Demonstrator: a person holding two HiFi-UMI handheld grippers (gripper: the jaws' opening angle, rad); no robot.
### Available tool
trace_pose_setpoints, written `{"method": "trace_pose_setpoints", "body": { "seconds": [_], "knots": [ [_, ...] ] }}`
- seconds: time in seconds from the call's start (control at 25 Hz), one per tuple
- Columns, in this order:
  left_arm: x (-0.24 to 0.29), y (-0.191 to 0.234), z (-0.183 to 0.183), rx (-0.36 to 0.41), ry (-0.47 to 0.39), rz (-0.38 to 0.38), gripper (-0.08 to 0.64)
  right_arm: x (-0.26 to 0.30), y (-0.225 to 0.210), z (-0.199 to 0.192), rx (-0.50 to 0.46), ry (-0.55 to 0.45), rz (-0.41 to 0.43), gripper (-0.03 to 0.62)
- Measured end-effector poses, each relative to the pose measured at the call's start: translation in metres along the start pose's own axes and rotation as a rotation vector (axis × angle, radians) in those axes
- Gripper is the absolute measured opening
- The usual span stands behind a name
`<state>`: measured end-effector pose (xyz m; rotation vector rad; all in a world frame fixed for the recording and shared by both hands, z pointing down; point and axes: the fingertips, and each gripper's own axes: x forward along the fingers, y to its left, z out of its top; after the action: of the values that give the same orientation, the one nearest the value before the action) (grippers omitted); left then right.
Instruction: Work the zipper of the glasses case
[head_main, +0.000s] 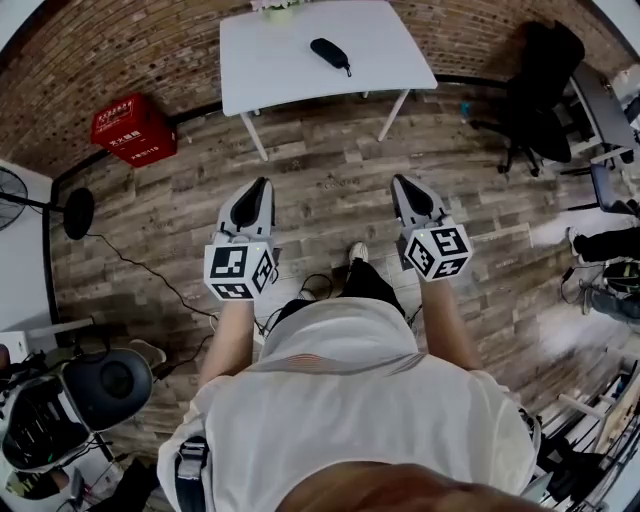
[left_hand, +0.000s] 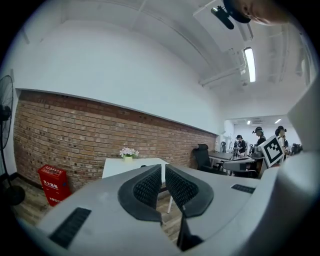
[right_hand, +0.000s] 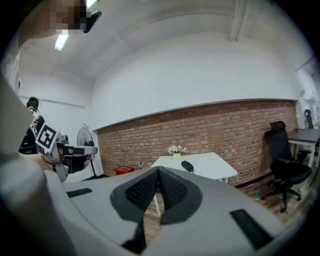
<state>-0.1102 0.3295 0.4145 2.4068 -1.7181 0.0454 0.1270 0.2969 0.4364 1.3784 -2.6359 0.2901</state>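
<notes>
Midway across the worktop (head_main: 280, 75) lies the glasses case (head_main: 330, 53), untouched. Your left tongs (head_main: 261, 185) and right tongs (head_main: 401, 182) are closed, empty.

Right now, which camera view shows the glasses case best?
The head view: the glasses case lies in full, seen from above, on the white table. The right gripper view shows it small and side-on on that table. In the left gripper view the fingers hide nearly all of it.
</notes>
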Motion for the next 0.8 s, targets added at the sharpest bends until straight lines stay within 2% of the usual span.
{"method": "trace_pose_setpoints", "body": {
  "seconds": [0.24, 0.44, 0.8],
  "knots": [
    [0.046, 0.01, -0.002, -0.009, 0.011, 0.033, 0.032, 0.046, -0.034, 0.006, -0.002, 0.004, 0.041, 0.052],
    [0.108, 0.006, 0.009, 0.006, -0.009, 0.059, 0.032, 0.086, -0.084, 0.017, -0.006, -0.009, 0.081, 0.052],
    [0.192, 0.013, 0.025, -0.007, 0.005, 0.15, 0.032, 0.154, -0.155, 0.026, 0.026, 0.033, 0.174, 0.051]
  ]
}}
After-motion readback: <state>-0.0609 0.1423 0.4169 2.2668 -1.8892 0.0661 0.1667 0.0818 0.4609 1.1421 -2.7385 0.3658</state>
